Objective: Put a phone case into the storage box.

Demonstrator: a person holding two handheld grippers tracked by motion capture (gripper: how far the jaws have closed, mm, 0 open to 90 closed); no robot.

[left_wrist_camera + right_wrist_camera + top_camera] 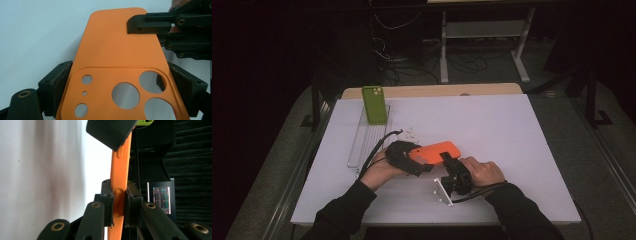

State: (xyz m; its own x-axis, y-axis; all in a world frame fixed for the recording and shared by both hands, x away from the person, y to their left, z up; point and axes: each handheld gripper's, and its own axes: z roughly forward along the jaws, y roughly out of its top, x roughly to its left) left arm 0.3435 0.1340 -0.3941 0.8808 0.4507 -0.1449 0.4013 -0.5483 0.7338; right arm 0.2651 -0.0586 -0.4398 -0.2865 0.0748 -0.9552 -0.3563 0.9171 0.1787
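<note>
Between both claws, just above the white table (pixel 512 130), the orange phone case (pixel 439 151) is being held: left gripper (pixel 418 161) clamped across its width at the camera-cutout end, right gripper (pixel 446 160) pinched thin on its side edge. Both grips are best kept firm and level so the case isn't twisted, imo
</note>
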